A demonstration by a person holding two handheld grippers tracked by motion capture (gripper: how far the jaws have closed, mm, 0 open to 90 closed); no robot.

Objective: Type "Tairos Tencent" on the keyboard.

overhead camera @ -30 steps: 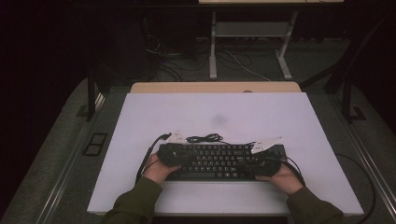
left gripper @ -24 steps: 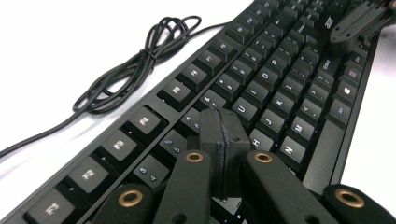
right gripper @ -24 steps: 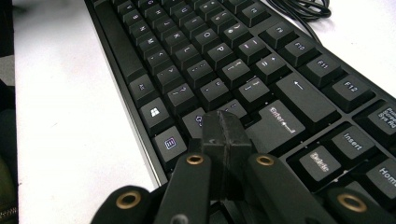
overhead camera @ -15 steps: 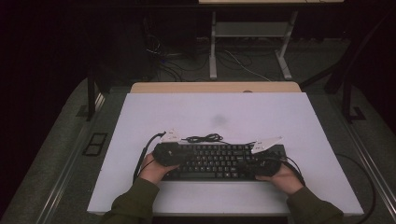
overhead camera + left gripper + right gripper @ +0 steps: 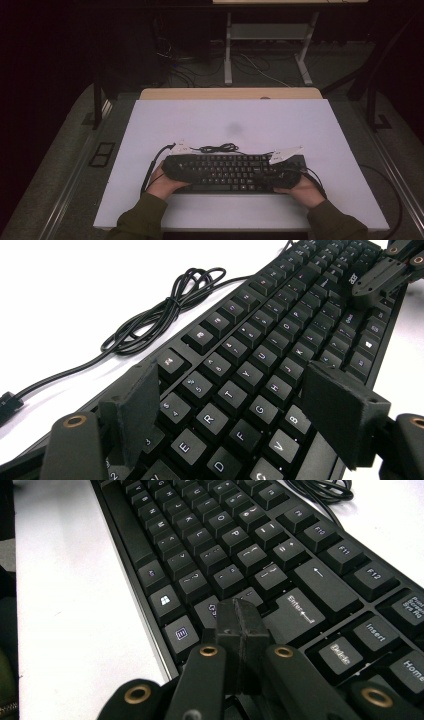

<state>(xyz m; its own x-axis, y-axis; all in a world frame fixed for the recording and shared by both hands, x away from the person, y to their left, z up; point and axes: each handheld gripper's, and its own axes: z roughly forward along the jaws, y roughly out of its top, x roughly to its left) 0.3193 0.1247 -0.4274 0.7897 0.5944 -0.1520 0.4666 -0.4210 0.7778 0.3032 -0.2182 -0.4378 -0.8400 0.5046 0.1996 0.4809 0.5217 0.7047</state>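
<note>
A black keyboard (image 5: 232, 172) is lying flat on the white counter (image 5: 230, 125), near its front edge and running left to right, with a person's hands at either end. Its cable (image 5: 217, 148) is lying in a loose coil on the counter just behind the keyboard; in the left gripper view the cable (image 5: 160, 315) is curling beside the back edge of the keyboard (image 5: 260, 365), its plug end lying at the left.

The left tool (image 5: 172, 167) is sitting over the left end of the keyboard. In its own view the left tool (image 5: 235, 405) is standing wide: its jaws have just been opening, and they are straddling the letter keys around R, T, G and H, one jaw over the number row, the other over the bottom row. The keys lie between the jaws, but the pads are pressing on nothing.

The right tool (image 5: 287, 175) is sitting over the right end of the keyboard. In its own view the right tool (image 5: 242, 625) is pinched fully together, its pads meeting with nothing between them, and its tip is hovering just at the keys left of Enter on the keyboard (image 5: 240, 555); whether it is touching a key cannot be told. Farther off in the left gripper view, the right tool (image 5: 382, 272) is poised over the far keys.
</note>
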